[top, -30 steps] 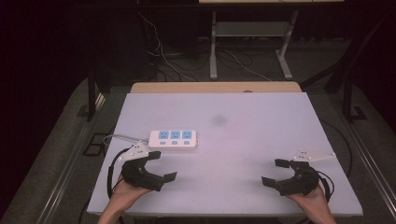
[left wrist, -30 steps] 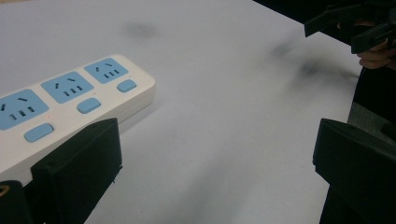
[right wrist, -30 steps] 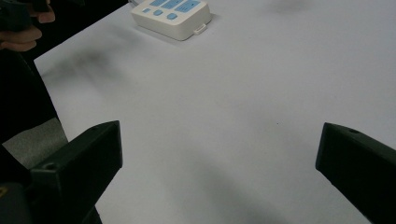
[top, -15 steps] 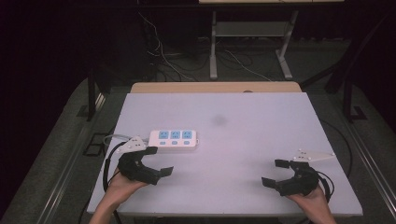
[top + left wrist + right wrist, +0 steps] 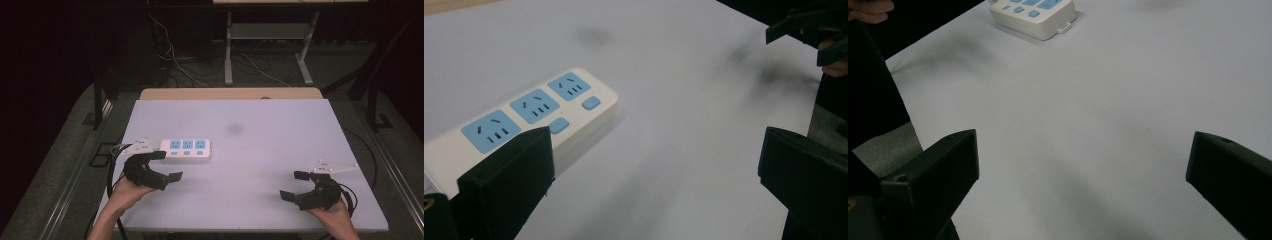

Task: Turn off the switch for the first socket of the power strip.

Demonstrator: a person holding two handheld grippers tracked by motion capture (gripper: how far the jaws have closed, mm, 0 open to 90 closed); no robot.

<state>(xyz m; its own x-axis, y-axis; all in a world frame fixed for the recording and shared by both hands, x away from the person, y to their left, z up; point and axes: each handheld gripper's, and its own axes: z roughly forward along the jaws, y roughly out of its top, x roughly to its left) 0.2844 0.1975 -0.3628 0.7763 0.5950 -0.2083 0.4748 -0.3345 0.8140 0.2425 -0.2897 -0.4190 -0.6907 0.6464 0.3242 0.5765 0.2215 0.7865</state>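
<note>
- high view: a white rectangular plastic power strip (image 5: 186, 149) with 3 pale blue socket faces and 3 small blue rounded buttons lies flat on the smooth, matte white table top (image 5: 260, 150), on its left half. the black, blocky left gripper (image 5: 167, 166), held in a hand, sits just beside the strip's near left end, jaws spread with nothing between them. the black right gripper (image 5: 295, 185) is at the near right corner, well apart from the strip, its jaws also spread and bare.
- left gripper view: the strip (image 5: 524, 120) has rounded corners and a glossy shell; 1 squared black jaw overlaps its near end, the other stands far off to the right over bare table.
- right gripper view: 2 wide-set jaws frame plain table; the strip's end (image 5: 1035, 15), with a small tab, lies far ahead at the top.
</note>
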